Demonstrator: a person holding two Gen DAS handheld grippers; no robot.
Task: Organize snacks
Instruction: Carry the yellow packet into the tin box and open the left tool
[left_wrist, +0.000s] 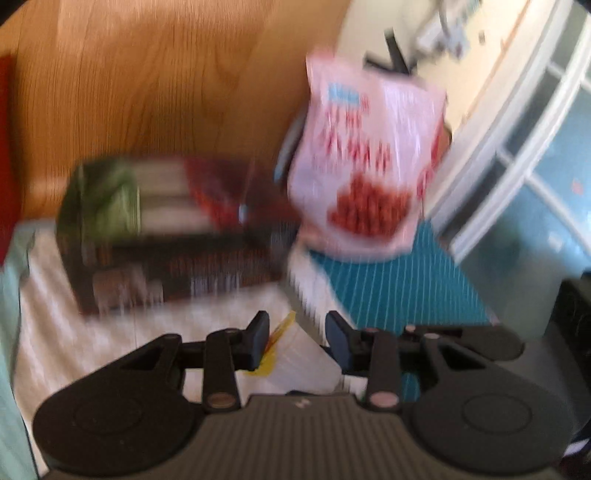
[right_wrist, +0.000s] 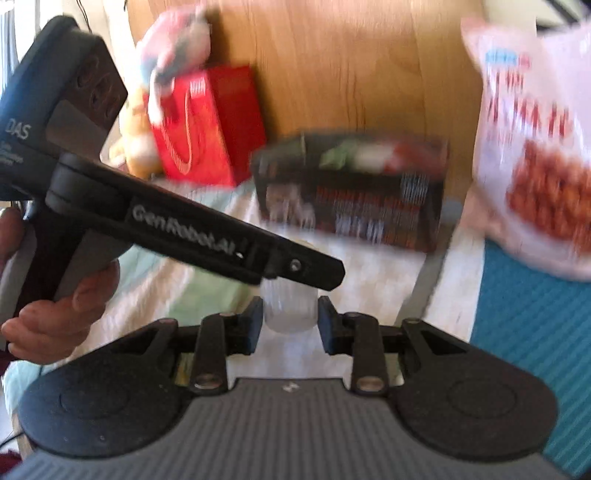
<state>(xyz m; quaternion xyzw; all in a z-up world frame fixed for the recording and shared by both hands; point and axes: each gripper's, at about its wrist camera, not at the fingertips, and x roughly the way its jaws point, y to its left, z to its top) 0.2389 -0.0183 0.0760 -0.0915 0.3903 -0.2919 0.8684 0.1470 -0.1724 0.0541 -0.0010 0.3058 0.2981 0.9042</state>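
Observation:
A small translucent ribbed container (right_wrist: 290, 310) sits between the pads of my right gripper (right_wrist: 290, 325), which is shut on it. My left gripper (left_wrist: 297, 343) is shut on the same container (left_wrist: 295, 358), where a yellow piece shows by the left pad. In the right wrist view the left gripper (right_wrist: 317, 275) reaches in from the left over the container's top. Behind stand a dark snack box (left_wrist: 166, 229) (right_wrist: 351, 192) with green, white and red print, and a pink-white snack bag (left_wrist: 369, 166) (right_wrist: 535, 147) showing red nuts. Both views are blurred.
A red gift bag (right_wrist: 210, 125) and a plush toy (right_wrist: 173, 48) stand at the back left against a wooden panel (left_wrist: 147, 74). A white cloth (left_wrist: 110, 332) and a teal ribbed mat (left_wrist: 399, 288) cover the surface. A person's hand (right_wrist: 55, 306) grips the left tool.

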